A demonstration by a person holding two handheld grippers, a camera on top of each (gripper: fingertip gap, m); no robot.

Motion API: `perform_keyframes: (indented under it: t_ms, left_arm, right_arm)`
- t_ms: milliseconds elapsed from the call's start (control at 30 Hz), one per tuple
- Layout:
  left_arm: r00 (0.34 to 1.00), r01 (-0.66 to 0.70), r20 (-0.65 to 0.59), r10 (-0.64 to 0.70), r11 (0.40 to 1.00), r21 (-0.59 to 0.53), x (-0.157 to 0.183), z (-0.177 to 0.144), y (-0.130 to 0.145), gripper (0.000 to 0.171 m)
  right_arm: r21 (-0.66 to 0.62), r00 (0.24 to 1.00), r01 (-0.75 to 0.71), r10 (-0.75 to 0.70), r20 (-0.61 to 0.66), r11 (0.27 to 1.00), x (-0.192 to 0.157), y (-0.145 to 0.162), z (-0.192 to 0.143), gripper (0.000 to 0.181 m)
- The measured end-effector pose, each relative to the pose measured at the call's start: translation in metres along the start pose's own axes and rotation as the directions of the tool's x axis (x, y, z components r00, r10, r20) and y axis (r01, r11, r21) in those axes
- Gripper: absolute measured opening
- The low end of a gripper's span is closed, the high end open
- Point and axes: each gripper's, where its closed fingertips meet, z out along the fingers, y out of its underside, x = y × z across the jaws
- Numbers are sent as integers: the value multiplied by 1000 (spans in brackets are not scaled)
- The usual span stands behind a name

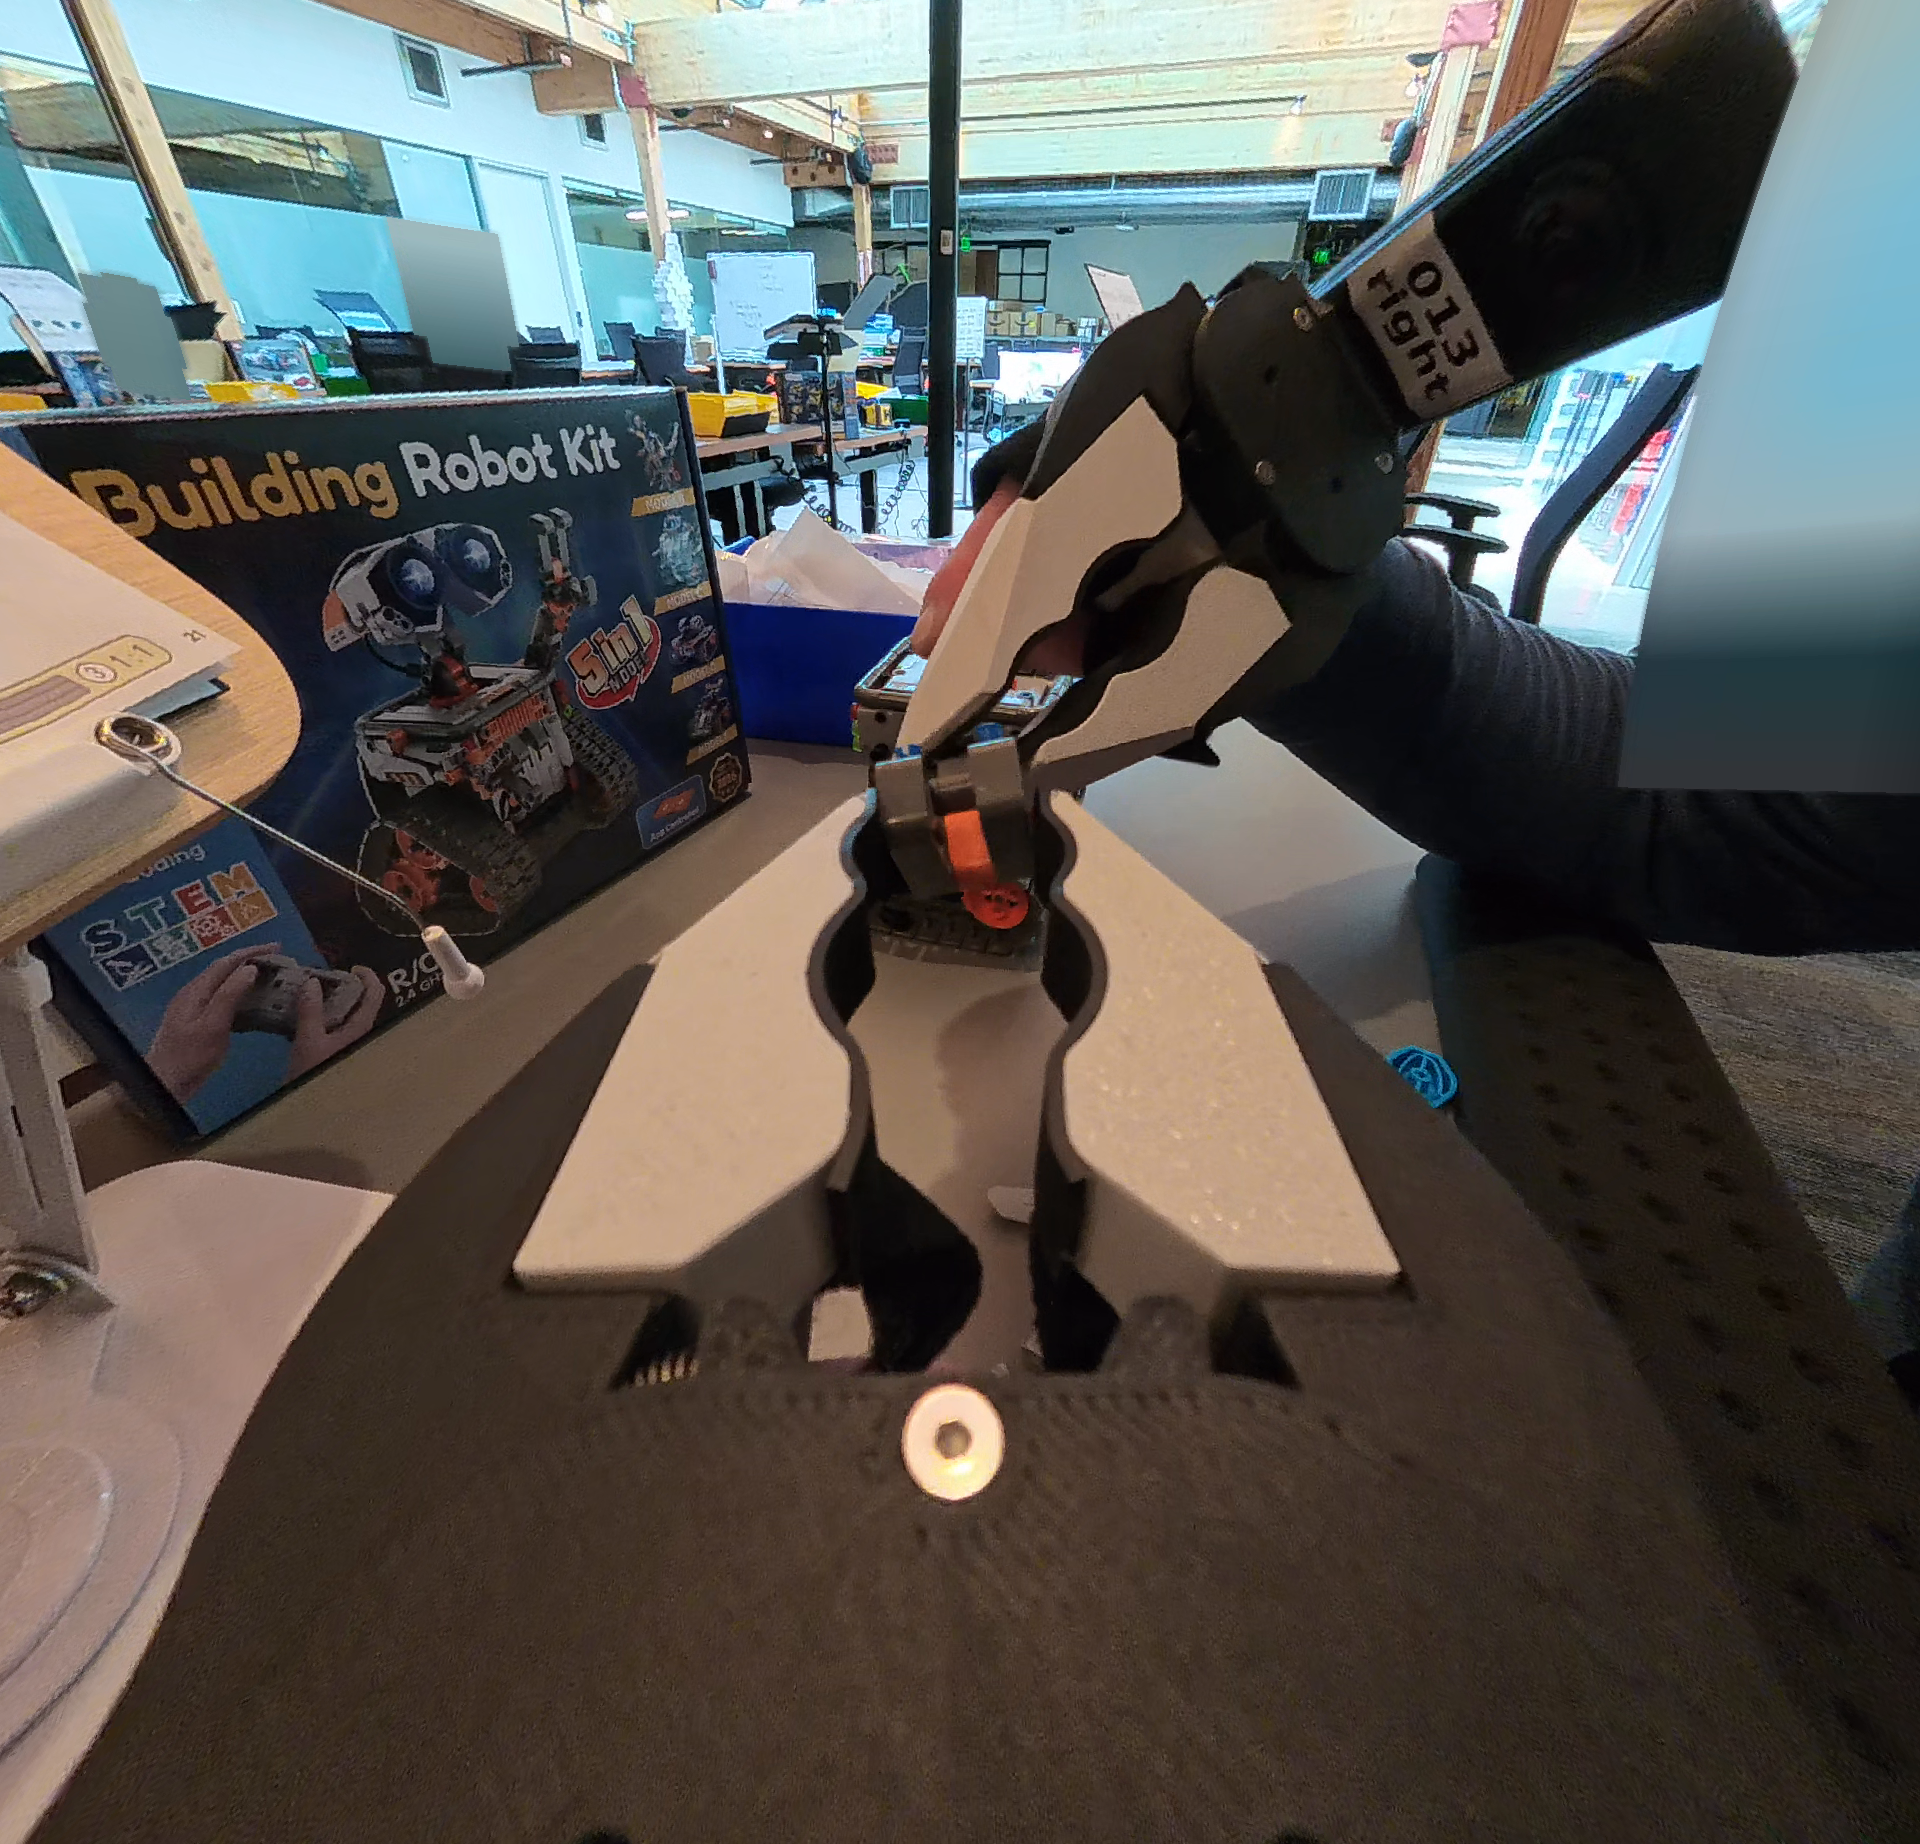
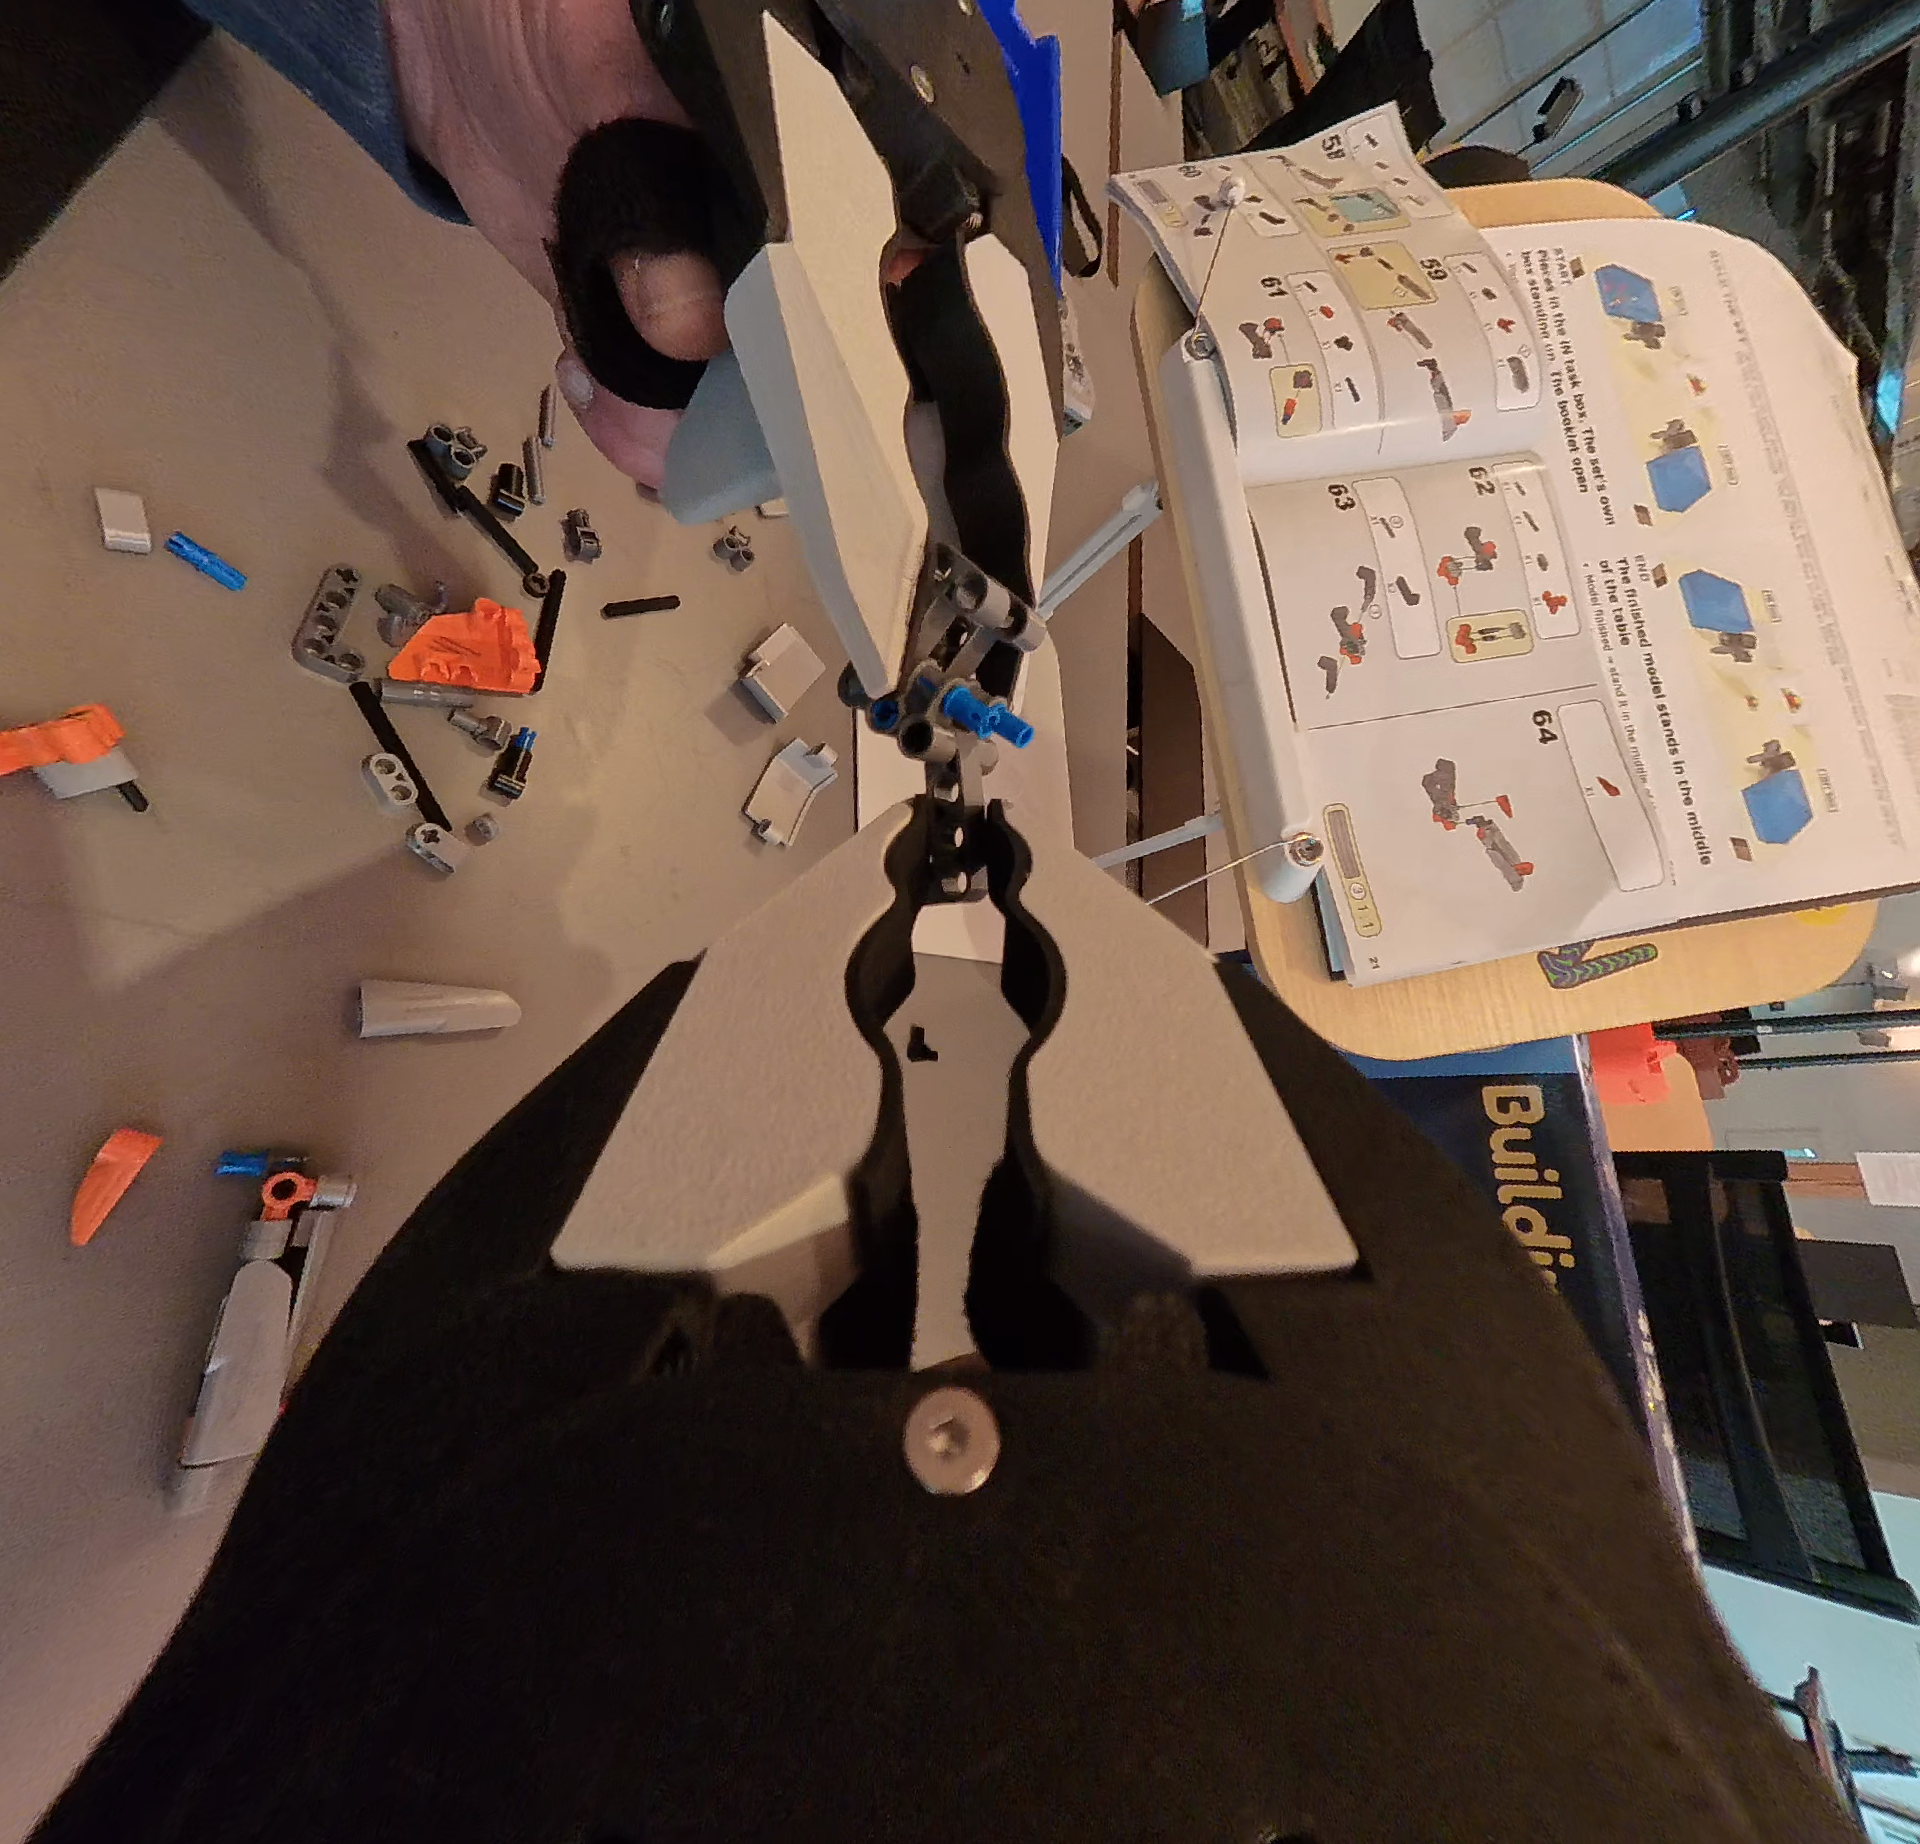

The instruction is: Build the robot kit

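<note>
Only R view: loose parts (image 2: 457, 651) on table (image 2: 208, 360).

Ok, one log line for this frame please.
left gripper: shut on brick assembly | right gripper: shut on same assembly | loose parts on table | booklet open on stand

We see matt white plastic fingers (image 1: 727, 1056) on a grainy black printed body, with a shiny metal screw (image 1: 952, 1442) set in it. The small assembly (image 1: 951, 838) looks like smooth grey and orange plastic. The kit box (image 1: 395, 672) is glossy printed card. The booklet (image 2: 1455, 568) is thin paper on a pale wood-grain stand (image 2: 1558, 1005). The surface (image 2: 208, 911) is matt beige, strewn with plastic pieces (image 2: 457, 651).
</note>
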Motion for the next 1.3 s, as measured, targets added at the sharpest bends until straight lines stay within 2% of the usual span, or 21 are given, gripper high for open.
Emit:
perform_keyframes:
  t_ms: [167, 267, 367, 500, 600, 633, 733, 800, 867, 967, 1100, 1200, 1300]
  left_arm:
    - [1000, 11, 8, -12, 1000, 24, 0, 0, -6, 25]
    - [998, 40, 52, -44, 997, 67, -10, -3, -13, 32]
    - [995, 56, 80, -63, 995, 86, -16, -3, -14, 39]
    - [990, 21, 139, -40, 991, 136, -21, -5, -24, 28]
    - [983, 3, 179, -30, 989, 148, -25, -8, -28, 29]
    - [984, 6, 178, -34, 988, 155, -26, -9, -29, 35]
    - [980, -22, 197, -12, 985, 169, -27, -13, -32, 38]
    - [970, -93, 235, 59, 986, 135, -27, -11, -30, 39]
    - [940, -211, 288, 183, 975, 70, -24, -8, -26, 38]
    - [874, -353, 350, 337, 935, -19, -19, -1, -23, 37]
    - [772, -469, 443, 457, 879, -89, -19, -1, -28, 28]
    - [717, -513, 469, 516, 846, -146, -21, -1, -27, 24]
    - [631, -577, 493, 599, 787, -218, -22, -3, -28, 20]
  right_arm:
    - [15, 999, -49, 49, -22, 999, 1, 1, 4, 8]
    - [77, 982, -182, 185, -39, 980, 9, -1, 5, 8]
    - [172, 928, -357, 369, -47, 918, 18, -4, 8, 7]
    - [263, 863, -473, 502, -57, 841, 24, -12, 16, 8]
    - [323, 800, -560, 599, -28, 763, 27, -17, 19, 8]
    - [372, 761, -610, 648, 29, 700, 28, -24, 17, 8]
    - [480, 552, -781, 801, 233, 399, 39, -31, 10, 8]
    - [521, 475, -807, 828, 296, 276, 47, -28, 5, 7]
    - [521, 439, -824, 832, 339, 222, 46, -27, 6, 7]
    - [537, 420, -823, 836, 352, 187, 46, -29, 5, 7]
    - [543, 404, -827, 829, 387, 149, 45, -35, 3, 7]
    - [528, 374, -841, 831, 412, 116, 42, -36, 5, 7]
    - [519, 356, -849, 834, 421, 101, 40, -39, 7, 7]
